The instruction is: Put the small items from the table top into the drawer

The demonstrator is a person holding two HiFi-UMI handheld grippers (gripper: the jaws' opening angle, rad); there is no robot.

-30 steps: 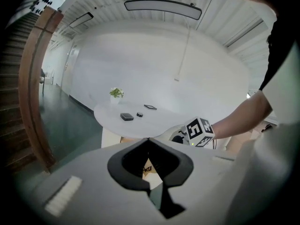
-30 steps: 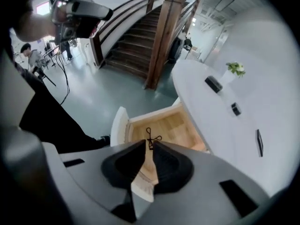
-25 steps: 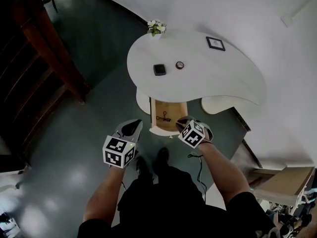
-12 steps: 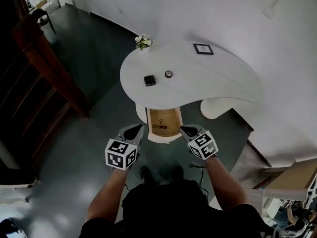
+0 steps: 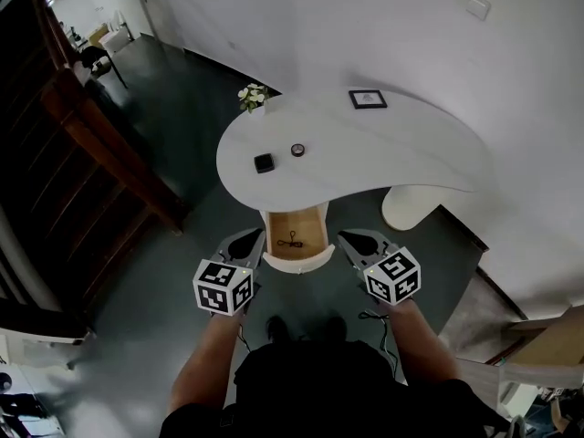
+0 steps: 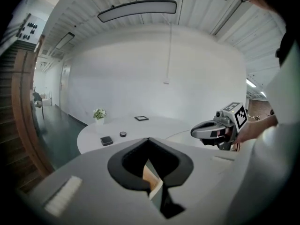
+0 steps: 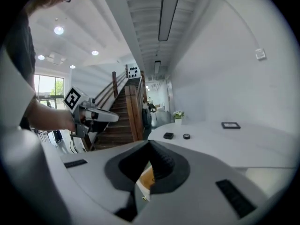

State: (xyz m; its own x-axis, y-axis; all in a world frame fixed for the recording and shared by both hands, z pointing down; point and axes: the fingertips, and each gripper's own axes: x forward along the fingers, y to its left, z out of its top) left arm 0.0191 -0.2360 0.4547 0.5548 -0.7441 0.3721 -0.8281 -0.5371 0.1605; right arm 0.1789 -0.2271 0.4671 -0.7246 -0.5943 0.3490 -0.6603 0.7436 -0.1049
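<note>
**A:** What are the tools doing?

**B:** The left tool (image 5: 245,242) has its jaws pressed together with nothing between them. The right tool (image 5: 359,241) is the same. Both hang low, and the open drawer (image 5: 297,263) sits between them, just ahead.

**A:** And the small items?

**B:** They are on the desk (image 5: 383,158), well ahead of both tools. The black square piece (image 5: 264,162) lies ahead of the left tool. The round disc (image 5: 297,150) is just to its right. Neither has reached the drawer yet.

**A:** What could go wrong from here?

**B:** Starting on the left, the flower pot (image 5: 253,96) stands beyond the square piece, so a long reach with the left tool could knock it over. Both pieces are low and flat, and I'd expect jaws closing too high to skid them across the top. The open drawer also juts out under the desk edge, so a tool coming in low could bump it.

**A:** What are things made of?

**B:** The desk is a smooth white slab with a curved, kidney-like outline. The square piece looks matt black with rounded corners, and the disc is dark-rimmed with a paler centre. The drawer has a bare wooden floor behind a white curved front. A thin black thing (image 5: 291,241) already lies inside, too small to name. Further right, a dark picture frame (image 5: 368,99) lies flat, far ahead of the right tool.
</note>
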